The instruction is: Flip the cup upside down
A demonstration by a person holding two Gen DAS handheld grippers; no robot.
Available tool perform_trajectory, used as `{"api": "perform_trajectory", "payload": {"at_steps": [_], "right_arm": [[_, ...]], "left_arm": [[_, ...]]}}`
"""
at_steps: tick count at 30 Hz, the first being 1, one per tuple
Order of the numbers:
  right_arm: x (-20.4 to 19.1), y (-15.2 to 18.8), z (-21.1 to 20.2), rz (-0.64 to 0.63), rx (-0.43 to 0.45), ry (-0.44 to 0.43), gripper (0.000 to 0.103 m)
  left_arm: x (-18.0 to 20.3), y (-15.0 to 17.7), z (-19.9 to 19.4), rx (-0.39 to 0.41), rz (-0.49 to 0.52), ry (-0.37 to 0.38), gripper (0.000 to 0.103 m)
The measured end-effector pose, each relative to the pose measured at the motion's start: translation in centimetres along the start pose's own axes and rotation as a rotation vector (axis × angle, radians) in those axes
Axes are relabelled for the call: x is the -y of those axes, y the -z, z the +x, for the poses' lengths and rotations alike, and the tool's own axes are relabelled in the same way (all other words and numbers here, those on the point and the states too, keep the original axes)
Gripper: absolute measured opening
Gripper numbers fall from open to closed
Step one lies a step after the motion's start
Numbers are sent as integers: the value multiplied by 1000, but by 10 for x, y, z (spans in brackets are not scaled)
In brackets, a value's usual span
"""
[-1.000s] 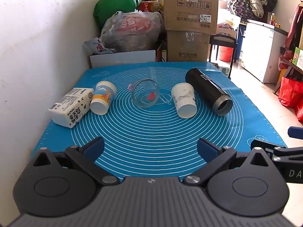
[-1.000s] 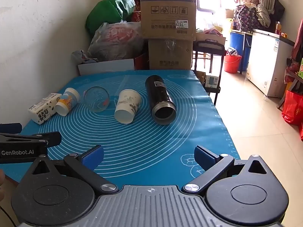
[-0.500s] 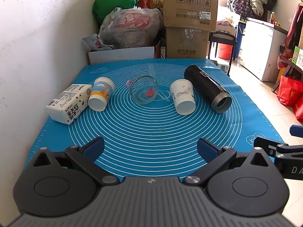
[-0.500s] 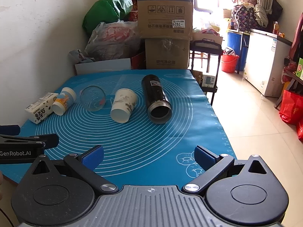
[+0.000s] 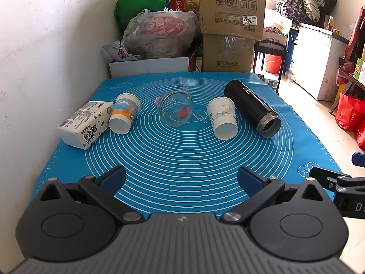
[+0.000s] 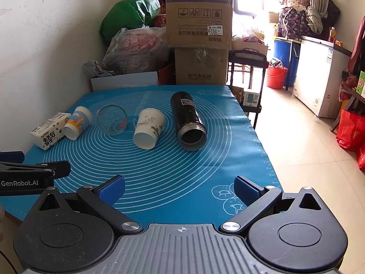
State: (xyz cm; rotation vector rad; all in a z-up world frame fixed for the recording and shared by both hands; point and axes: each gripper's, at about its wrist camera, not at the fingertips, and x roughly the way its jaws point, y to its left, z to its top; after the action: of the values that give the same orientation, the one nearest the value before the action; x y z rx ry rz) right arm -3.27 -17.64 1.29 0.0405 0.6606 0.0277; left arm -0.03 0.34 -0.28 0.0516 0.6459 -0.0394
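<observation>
Hovering at the mat's (image 5: 182,171) near edge, left gripper (image 5: 181,179) and right gripper (image 6: 179,188) both spread wide, holding nothing. Ahead lie sideways the printed cup (image 5: 124,116), glass cup (image 5: 176,112), white cup (image 6: 148,131) (target unclear), flask (image 6: 188,119) beyond right.

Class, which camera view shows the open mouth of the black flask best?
The right wrist view: the black flask points almost straight at the camera, showing its dark interior. In the left wrist view it lies angled, with the mouth seen obliquely.

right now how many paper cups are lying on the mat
2: the cartoon-print paper cup on its side against the milk carton, and the white paper cup between the glass cup and black flask.
</observation>
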Motion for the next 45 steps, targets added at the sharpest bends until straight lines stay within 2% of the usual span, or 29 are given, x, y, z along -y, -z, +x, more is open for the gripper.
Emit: {"api": "perform_trajectory", "payload": {"at_steps": [45], "right_arm": [[3, -4, -3, 3, 14, -16, 103]], "left_arm": [[9, -3, -2, 6, 11, -9, 102]]}}
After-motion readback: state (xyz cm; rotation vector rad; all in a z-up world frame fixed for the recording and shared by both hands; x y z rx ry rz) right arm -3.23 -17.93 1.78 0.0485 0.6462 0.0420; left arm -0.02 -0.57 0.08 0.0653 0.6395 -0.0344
